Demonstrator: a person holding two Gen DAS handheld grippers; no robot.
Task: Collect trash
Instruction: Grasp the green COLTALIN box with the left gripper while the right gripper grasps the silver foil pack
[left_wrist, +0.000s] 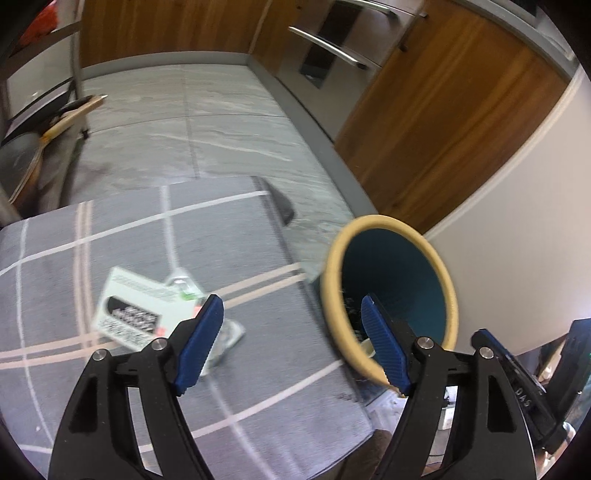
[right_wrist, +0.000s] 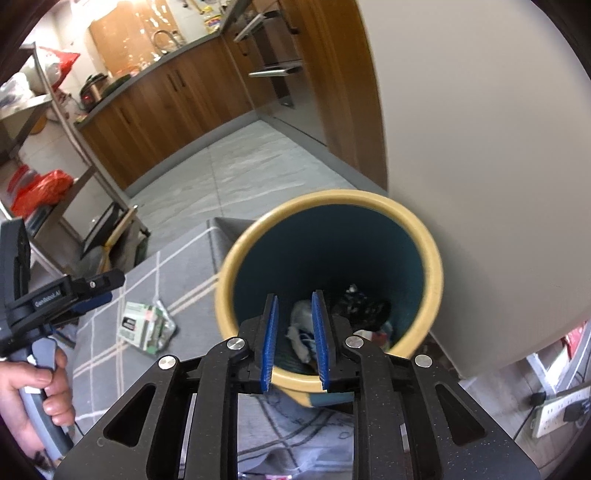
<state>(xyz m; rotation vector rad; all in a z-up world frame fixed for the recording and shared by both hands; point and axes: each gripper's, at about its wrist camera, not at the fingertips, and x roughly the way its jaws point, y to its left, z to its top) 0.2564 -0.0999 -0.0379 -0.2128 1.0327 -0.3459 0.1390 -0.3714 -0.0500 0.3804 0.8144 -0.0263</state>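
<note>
A teal bin with a cream rim (right_wrist: 434, 266) is tilted toward me; my right gripper (right_wrist: 295, 343) is shut on its near rim and holds it. Crumpled trash (right_wrist: 354, 302) lies inside. The bin also shows in the left wrist view (left_wrist: 448, 280). My left gripper (left_wrist: 291, 343) is open and empty above a grey checked cloth (left_wrist: 147, 229). A white and black carton (left_wrist: 133, 308) with a crushed clear bottle (left_wrist: 184, 284) lies on the cloth just beyond the left finger (left_wrist: 201, 339). The same carton shows in the right wrist view (right_wrist: 138, 325).
Grey tiled floor (left_wrist: 221, 122) lies beyond the cloth, with wooden cabinets (left_wrist: 443, 122) and an oven (left_wrist: 332, 40) behind. A metal shelf rack (right_wrist: 74, 147) with red bags stands at the left. A white wall (right_wrist: 498, 147) is right of the bin. A power strip (right_wrist: 557, 410) lies at lower right.
</note>
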